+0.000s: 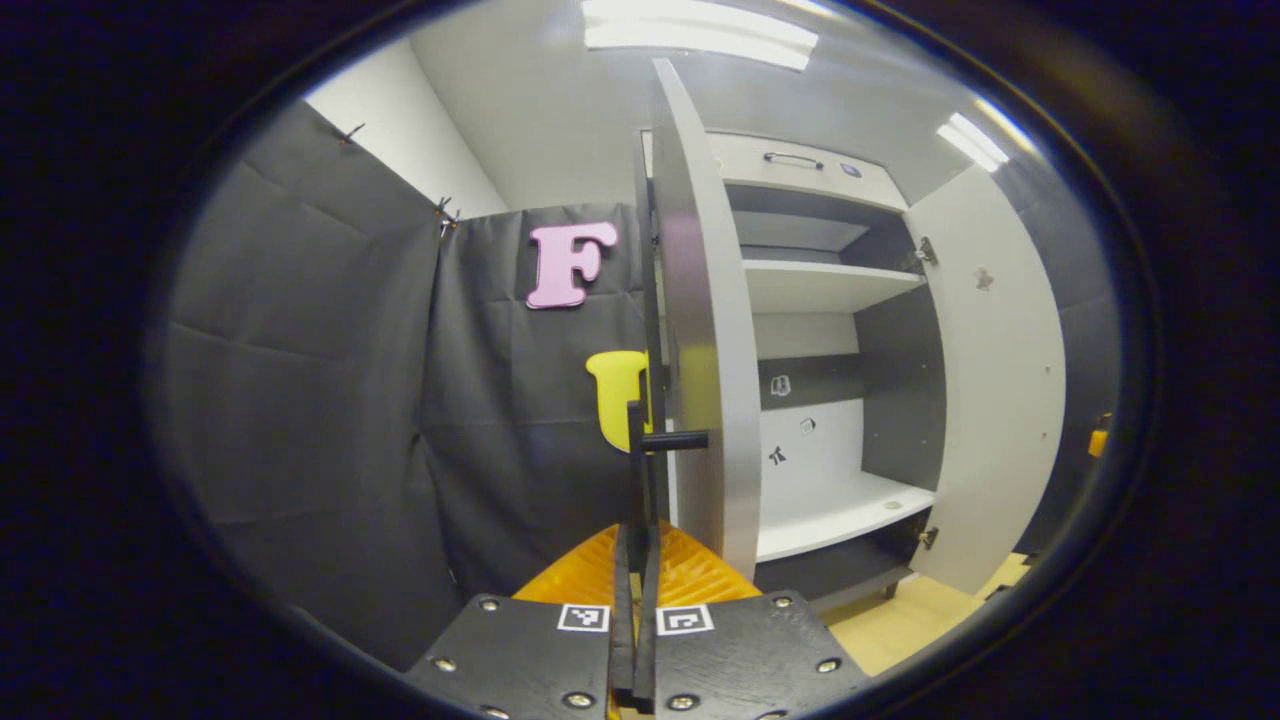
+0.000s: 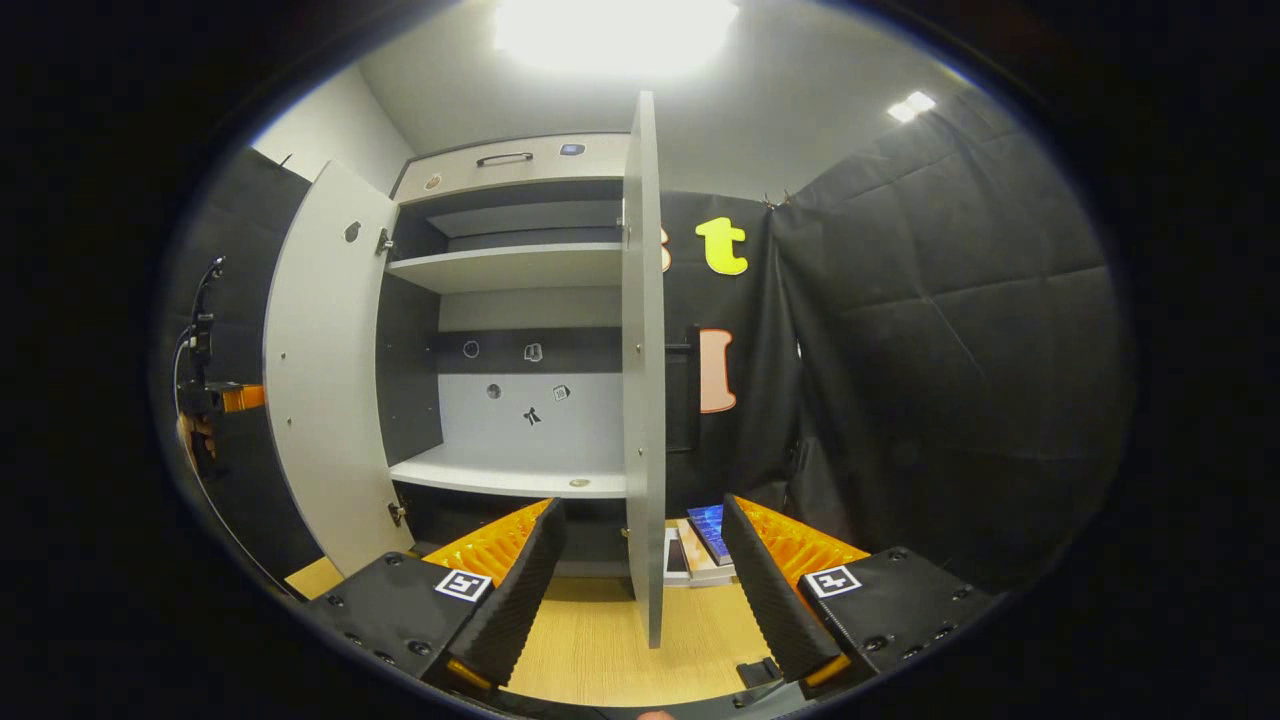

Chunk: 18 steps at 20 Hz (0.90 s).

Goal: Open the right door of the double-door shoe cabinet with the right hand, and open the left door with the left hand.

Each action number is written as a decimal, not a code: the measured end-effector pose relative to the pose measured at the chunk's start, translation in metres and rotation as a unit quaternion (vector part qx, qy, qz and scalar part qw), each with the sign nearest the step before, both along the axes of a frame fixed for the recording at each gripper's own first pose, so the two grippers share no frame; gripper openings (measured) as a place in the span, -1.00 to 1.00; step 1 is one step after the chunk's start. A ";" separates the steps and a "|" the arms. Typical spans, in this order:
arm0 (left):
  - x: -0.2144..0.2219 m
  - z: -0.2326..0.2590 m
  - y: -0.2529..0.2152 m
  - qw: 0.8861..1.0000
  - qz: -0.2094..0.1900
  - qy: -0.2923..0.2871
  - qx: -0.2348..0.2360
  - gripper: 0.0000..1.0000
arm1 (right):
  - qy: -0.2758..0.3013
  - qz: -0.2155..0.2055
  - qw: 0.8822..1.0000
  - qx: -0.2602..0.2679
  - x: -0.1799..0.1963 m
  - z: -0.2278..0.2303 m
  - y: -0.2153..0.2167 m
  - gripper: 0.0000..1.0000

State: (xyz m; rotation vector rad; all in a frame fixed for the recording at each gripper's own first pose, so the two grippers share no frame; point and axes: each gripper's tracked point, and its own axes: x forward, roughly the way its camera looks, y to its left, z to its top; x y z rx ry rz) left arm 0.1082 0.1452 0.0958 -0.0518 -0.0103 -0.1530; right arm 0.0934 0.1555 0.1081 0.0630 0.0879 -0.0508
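Books (image 2: pixel 700 545) lie on the floor (image 2: pixel 600 640) beside the right door (image 2: pixel 643 380).

Left gripper (image 1: pixel 634 560) jaws closed; right gripper (image 2: pixel 640 570) jaws spread.

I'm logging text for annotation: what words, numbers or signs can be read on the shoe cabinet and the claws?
No readable words or numbers.
Stickers on the cabinet's back panel: too small to read.
Square markers on the left claw and right claw: coded patterns, no text.
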 end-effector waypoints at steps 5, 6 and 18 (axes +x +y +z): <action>-0.026 0.001 -0.010 1.000 -0.008 -0.018 0.022 -1.00 | -0.003 -0.003 1.000 -0.006 -0.012 0.005 0.012 0.96; -0.035 0.000 -0.012 0.999 -0.011 -0.020 0.024 -0.96 | -0.005 -0.005 1.000 -0.008 -0.014 0.006 0.013 0.96; -0.133 -0.043 -0.015 1.000 0.020 0.016 0.005 -0.96 | -0.019 0.009 1.000 -0.016 -0.025 -0.005 0.018 0.96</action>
